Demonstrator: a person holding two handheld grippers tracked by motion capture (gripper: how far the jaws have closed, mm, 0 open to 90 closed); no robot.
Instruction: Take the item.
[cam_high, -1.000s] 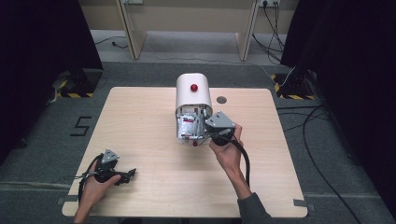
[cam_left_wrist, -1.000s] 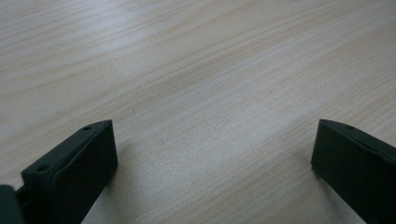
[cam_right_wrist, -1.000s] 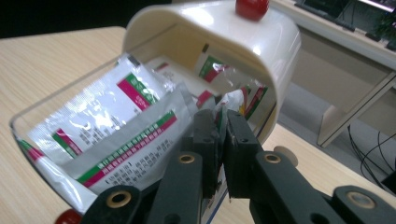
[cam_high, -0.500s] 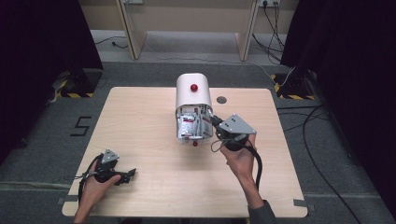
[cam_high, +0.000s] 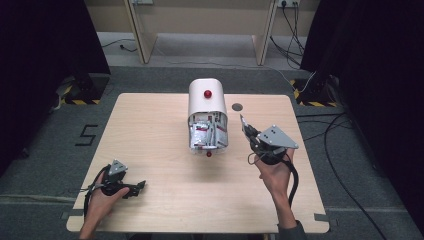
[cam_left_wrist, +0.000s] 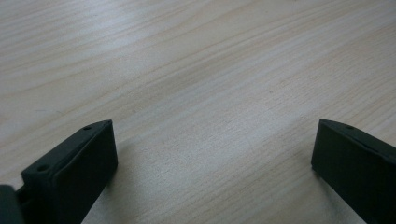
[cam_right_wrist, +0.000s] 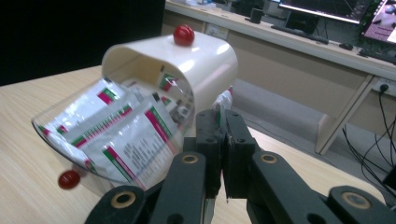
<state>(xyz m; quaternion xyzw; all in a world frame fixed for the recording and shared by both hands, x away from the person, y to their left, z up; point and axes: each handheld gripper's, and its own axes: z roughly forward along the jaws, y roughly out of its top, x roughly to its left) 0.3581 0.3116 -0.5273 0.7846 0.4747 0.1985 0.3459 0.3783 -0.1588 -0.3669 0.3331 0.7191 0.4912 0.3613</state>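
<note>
Pinching white sachet (cam_right_wrist: 223, 103), right gripper (cam_high: 246, 128) beside dispenser (cam_high: 206, 107); left gripper (cam_high: 136, 187) spread wide on table (cam_high: 150, 130).

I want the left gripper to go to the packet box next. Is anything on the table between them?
Nothing visible. Bare table lies between the open left gripper and the box, whose clear flap is swung open. The right gripper, shut on a packet, is at the box's far side.
</note>
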